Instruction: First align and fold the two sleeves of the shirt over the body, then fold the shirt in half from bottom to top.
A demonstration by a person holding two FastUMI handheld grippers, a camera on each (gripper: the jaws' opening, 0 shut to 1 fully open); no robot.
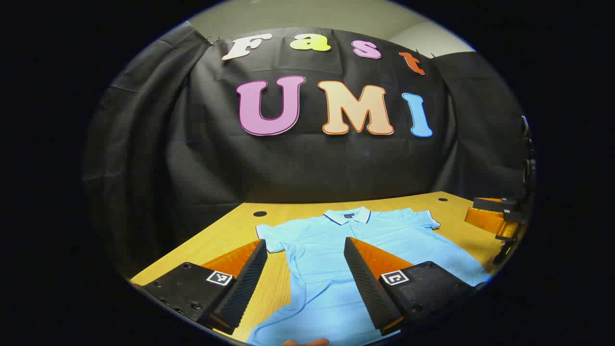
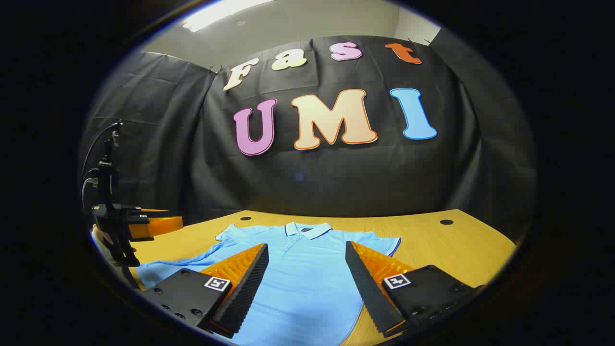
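Nearest, the left gripper (image 1: 305, 283) hangs with its fingers spread wide apart, gripping nothing, above the lower body of the light blue polo shirt (image 1: 331, 259); the right gripper (image 2: 306, 283) hovers the same way, fingers apart and empty. The shirt lies flat and unfolded on the wooden desk (image 2: 451, 245), sleeves out, collar (image 2: 307, 229) toward the far edge by the black cloth wall (image 2: 336, 178)

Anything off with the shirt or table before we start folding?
Nothing stands out. The light blue polo shirt lies flat, collar toward the wall, sleeves spread, on the wooden table. Left gripper and right gripper are open above it.
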